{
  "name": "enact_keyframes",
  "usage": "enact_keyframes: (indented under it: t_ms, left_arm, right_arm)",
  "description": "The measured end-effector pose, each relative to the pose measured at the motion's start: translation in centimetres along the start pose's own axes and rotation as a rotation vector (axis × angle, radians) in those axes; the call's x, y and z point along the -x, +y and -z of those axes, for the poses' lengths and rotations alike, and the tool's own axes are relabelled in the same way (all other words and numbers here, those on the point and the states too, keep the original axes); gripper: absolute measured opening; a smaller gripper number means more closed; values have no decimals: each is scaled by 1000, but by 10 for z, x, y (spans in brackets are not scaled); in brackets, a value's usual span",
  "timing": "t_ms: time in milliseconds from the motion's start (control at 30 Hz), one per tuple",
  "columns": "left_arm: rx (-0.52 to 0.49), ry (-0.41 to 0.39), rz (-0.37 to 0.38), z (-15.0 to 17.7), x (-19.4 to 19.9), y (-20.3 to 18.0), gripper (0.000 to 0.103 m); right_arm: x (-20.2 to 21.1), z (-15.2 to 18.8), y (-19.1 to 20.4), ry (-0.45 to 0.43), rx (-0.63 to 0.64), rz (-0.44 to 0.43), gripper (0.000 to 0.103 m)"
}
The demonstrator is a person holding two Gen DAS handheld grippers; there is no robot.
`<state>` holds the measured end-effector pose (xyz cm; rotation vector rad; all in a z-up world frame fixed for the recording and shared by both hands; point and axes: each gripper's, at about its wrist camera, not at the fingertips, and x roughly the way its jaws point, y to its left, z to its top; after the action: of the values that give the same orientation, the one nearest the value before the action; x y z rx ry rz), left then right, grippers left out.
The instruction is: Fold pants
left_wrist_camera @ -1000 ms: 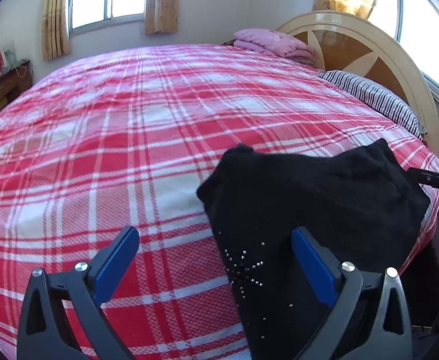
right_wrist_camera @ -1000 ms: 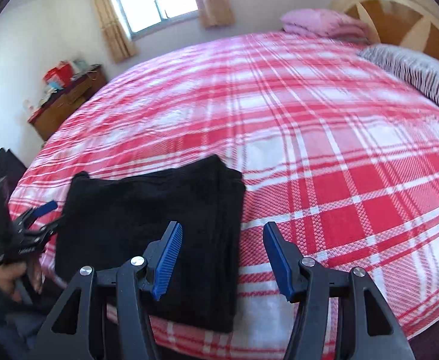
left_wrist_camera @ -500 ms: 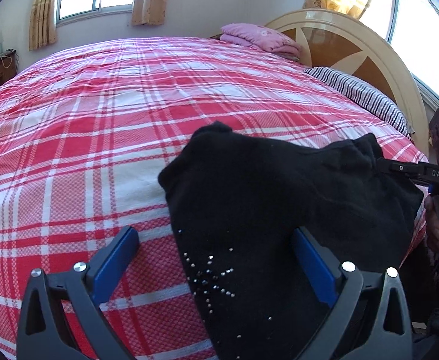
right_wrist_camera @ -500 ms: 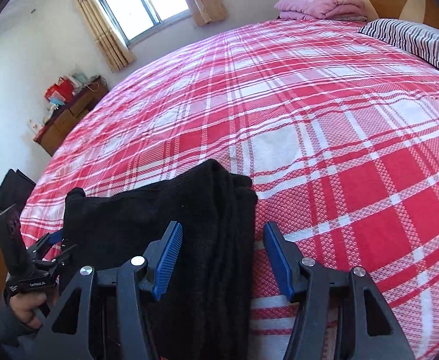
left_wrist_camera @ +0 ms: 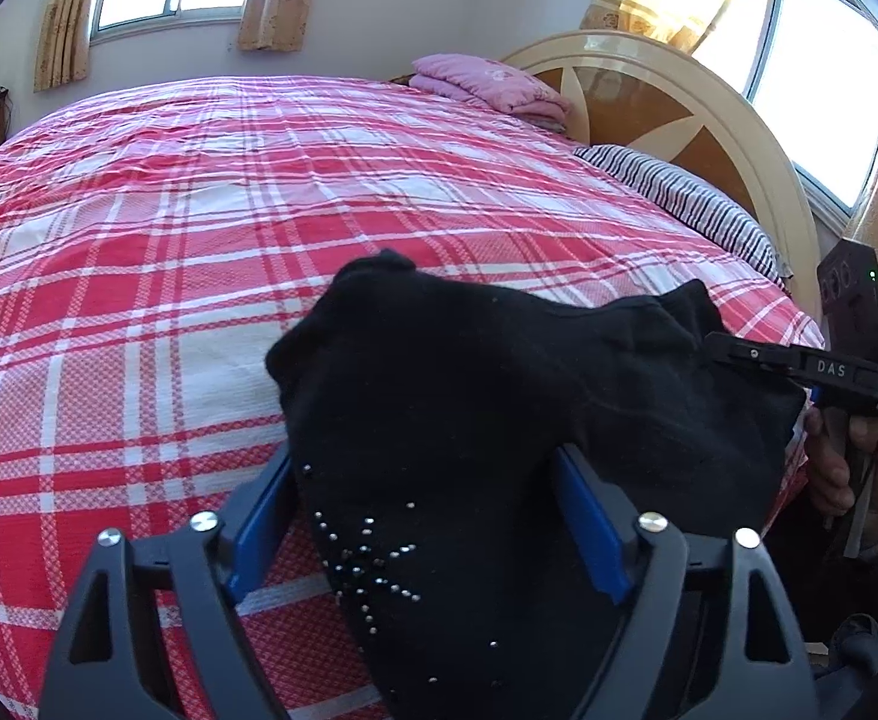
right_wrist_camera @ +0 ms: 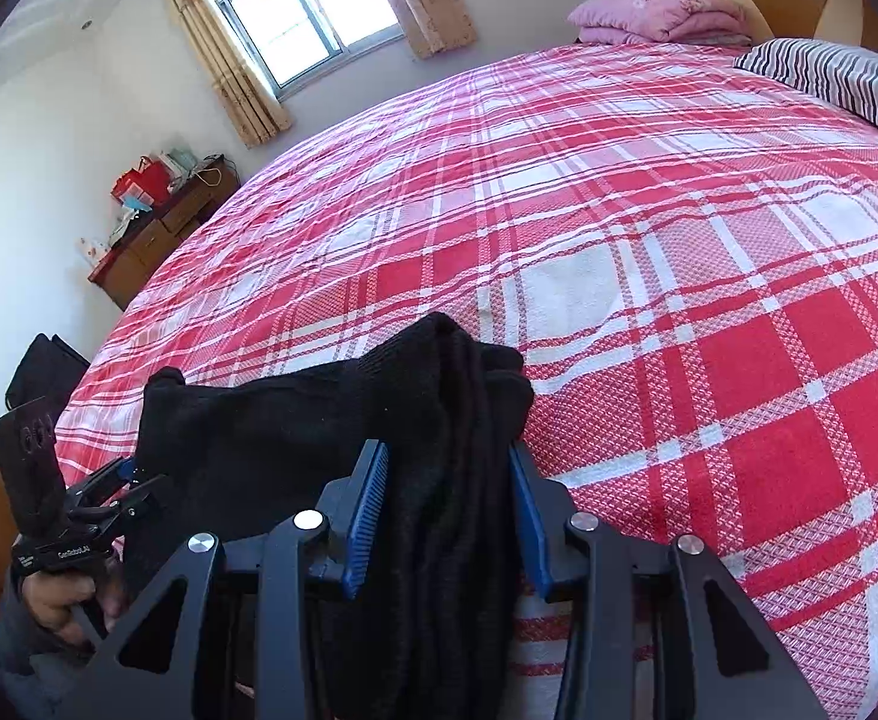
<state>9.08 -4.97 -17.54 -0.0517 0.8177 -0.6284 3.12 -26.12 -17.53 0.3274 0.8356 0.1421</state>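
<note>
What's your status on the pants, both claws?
Left claw shut on black pants, studded end. Right claw shut on the opposite folded edge. Pants bunched at the near edge of the plaid bed. Nothing in the way.

A: What blocks the left gripper (left_wrist_camera: 420,516)?
B: The black pants (left_wrist_camera: 499,396) fill the gap between its blue pads and bulge up just ahead of it. To its right, the right gripper (left_wrist_camera: 739,354) and the hand holding it sit close against the same cloth.

A: And open room?
B: Ahead and to its left, the plaid bedspread (left_wrist_camera: 198,252) lies flat and bare. Far ahead on the right stand the striped pillow (left_wrist_camera: 679,198), the folded pink blanket (left_wrist_camera: 493,87) and the headboard (left_wrist_camera: 649,90).

A: The right gripper's (right_wrist_camera: 448,507) side?
B: Pants (right_wrist_camera: 330,414) between its pads and off to its left, where the left gripper (right_wrist_camera: 132,483) is. Ahead and to its right, flat bedspread (right_wrist_camera: 649,252); the pillow (right_wrist_camera: 835,84) is far off.
</note>
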Motion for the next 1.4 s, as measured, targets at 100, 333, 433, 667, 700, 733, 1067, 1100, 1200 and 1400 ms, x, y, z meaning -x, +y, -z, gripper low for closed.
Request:
enact_keyframes:
  t_ms: [100,333,433,667,700,733,1067,1100,1200,1400]
  left_arm:
    - [-7,-2,26,0,0,-2,69]
    - [70,-8,143,0,1,13,36]
    - [126,-4,193,1,1,20,30]
    - [189,-5,234,-10,20,30,12]
    - [207,-8,243,-12,22,34,12]
    - [214,-10,246,-15,24,37,11]
    - [265,-97,126,-40,69,87,11]
    - [264,-114,99,-44,79,96,11]
    - [270,-149,26,-47,104,123,11]
    - [330,-196,-112,-32,135,179,11]
  right_arm:
    - [2,2,2,-14,13,9,41]
    - [12,1,-4,-47,-40,-61,28]
    - [19,1,2,-59,-34,-73,26]
    - [34,-11,30,-79,36,-95,25]
    - [33,-14,34,-79,44,-97,25]
    - [32,-19,38,-78,53,-101,25]
    - [-21,-89,110,-43,180,-198,24]
    - [-29,-96,120,-34,192,-214,24]
    - [-58,-115,156,-8,243,-270,24]
    - [-129,-137,231,49,293,-378,24]
